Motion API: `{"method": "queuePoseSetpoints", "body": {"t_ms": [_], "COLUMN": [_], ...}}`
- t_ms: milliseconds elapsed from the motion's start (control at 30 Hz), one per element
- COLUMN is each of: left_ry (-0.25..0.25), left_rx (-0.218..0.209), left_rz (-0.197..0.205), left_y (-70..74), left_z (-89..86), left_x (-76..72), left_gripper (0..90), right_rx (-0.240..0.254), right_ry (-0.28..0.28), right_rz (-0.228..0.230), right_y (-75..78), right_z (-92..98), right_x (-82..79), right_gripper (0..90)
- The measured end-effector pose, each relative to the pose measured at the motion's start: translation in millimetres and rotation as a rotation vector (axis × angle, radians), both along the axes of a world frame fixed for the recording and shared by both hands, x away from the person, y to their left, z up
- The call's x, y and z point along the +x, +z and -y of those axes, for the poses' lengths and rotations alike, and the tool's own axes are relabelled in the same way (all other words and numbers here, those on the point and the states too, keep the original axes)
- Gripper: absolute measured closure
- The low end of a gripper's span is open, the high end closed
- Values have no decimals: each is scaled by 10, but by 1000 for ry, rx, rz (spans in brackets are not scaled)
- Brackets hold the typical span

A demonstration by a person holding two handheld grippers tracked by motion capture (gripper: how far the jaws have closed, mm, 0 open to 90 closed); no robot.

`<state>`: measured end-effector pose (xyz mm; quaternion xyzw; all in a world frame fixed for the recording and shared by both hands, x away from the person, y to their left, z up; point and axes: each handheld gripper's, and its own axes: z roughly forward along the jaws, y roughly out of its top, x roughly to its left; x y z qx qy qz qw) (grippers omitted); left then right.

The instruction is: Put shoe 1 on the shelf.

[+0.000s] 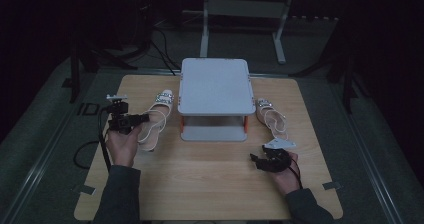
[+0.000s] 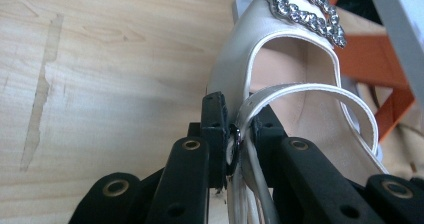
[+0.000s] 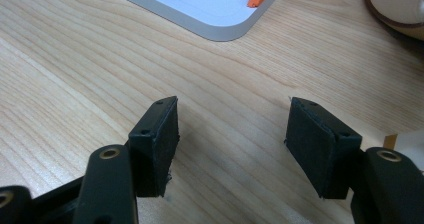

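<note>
A cream sandal (image 1: 156, 118) with a rhinestone buckle (image 2: 307, 10) lies left of the grey two-tier rack (image 1: 215, 86). My left gripper (image 1: 142, 118) is shut on its heel strap (image 2: 260, 100), the strap pinched between the two black pads. A second matching sandal (image 1: 271, 116) lies right of the rack. My right gripper (image 1: 256, 158) hovers open over bare wood near the front right, nothing between its pads (image 3: 160, 139). In the right gripper view the rack's lower shelf corner (image 3: 220, 29) lies ahead and the sandal's toe (image 3: 397, 4) at the upper right.
The wooden table (image 1: 210, 184) has open room in front of the rack. The rack has orange legs (image 2: 380, 59) and a lower shelf (image 1: 214, 133). A grey frame stand (image 1: 245, 14) sits on the floor beyond the table. Cables trail off the left edge.
</note>
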<state>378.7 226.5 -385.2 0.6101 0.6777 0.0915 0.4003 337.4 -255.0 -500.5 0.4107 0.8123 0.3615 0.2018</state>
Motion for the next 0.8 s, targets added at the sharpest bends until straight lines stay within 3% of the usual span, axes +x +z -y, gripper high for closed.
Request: {"method": "queuePoseSetpoints", "body": {"t_ms": [167, 433, 800], "left_ry": [32, 66, 109], "left_rx": [-20, -5, -73], "left_rz": [5, -7, -13], "left_y": [90, 237, 415], "left_z": [5, -30, -55], "left_x": [128, 347, 586], "left_gripper": [812, 812, 811], "right_rx": [-1, 0, -2], "right_ry": [-1, -2, -3], "right_rz": [1, 0, -5], "right_y": [3, 2, -6], "right_z": [2, 9, -2], "right_x": [-2, 0, 4], "right_gripper": [378, 378, 378]}}
